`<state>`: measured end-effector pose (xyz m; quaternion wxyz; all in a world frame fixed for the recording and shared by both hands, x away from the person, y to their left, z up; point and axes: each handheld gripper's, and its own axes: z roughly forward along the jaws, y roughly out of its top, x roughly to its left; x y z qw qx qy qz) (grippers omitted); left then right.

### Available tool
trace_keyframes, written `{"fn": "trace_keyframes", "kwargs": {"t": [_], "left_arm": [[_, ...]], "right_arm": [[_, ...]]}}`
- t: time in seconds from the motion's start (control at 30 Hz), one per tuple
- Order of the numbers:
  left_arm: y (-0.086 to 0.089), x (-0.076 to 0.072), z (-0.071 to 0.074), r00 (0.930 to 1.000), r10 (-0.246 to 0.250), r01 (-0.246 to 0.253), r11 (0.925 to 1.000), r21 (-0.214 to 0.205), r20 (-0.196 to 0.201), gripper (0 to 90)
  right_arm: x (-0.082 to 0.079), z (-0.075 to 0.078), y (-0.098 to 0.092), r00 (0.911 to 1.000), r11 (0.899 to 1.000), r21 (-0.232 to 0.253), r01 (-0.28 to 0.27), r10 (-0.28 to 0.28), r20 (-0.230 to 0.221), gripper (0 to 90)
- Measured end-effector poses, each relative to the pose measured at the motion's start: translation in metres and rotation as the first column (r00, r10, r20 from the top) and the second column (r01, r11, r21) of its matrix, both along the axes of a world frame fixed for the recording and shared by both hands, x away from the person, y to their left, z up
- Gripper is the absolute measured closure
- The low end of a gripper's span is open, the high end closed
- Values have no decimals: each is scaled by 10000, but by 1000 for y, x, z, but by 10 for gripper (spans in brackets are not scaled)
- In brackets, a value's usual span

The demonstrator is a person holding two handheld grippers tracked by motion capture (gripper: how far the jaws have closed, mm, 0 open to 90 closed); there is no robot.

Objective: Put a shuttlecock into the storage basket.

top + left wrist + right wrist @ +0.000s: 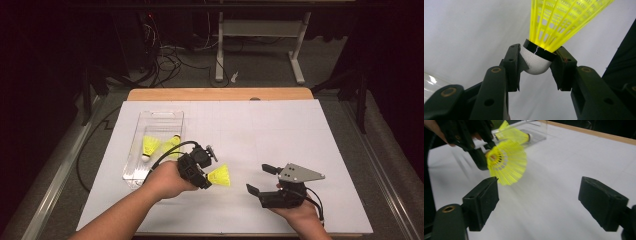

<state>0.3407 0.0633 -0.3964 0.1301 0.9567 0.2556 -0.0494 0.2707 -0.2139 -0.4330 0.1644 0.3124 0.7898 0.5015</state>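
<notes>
Shuttlecock (564, 22): yellow plastic mesh skirt, black band, rounded white cork nose. No brand or writing readable. Left gripper (537, 67) clamps the cork between its pads, holding it off the table (300, 130), near the front edge, left of middle. Right gripper (260, 179) stands apart toward the front right, jaws wide, nothing between them. Clear box (165, 117) near the left edge holds two more shuttlecocks (150, 146).

I am seeing a white metal table frame (260, 37) standing upper centre on grey carpet floor (350, 130), black cables (167, 60) lying upper left.
</notes>
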Motion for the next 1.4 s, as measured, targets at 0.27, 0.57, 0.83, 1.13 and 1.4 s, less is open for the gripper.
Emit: {"fn": "trace_keyframes", "kwargs": {"t": [0.27, 0.57, 0.83, 1.13, 1.4], "left_arm": [[-1, 0, -1, 10000, 39, -38, 9999, 121, -31, 620], [-2, 0, -3, 10000, 13, -12, 9998, 191, -65, 620], [4, 3, 1, 9998, 76, -73, 9999, 125, -198, 620], [9, 2, 14, 9999, 71, -69, 9998, 170, -128, 620], [17, 3, 29, 9999, 142, -142, 9999, 72, -37, 621]], "right_arm": [[-5, -13, -35, 9912, 9907, -321, 1323, -1325, -47, 108], [-6, -26, -56, 9709, 9686, -671, 2395, -2394, 93, 1], [-7, -28, -55, 9604, 9584, -614, 2787, -2782, 157, 0], [-6, -31, -54, 9663, 9656, -449, 2560, -2568, -145, 1], [-6, -33, -53, 9688, 9686, -488, 2438, -2455, -335, 1]]}}
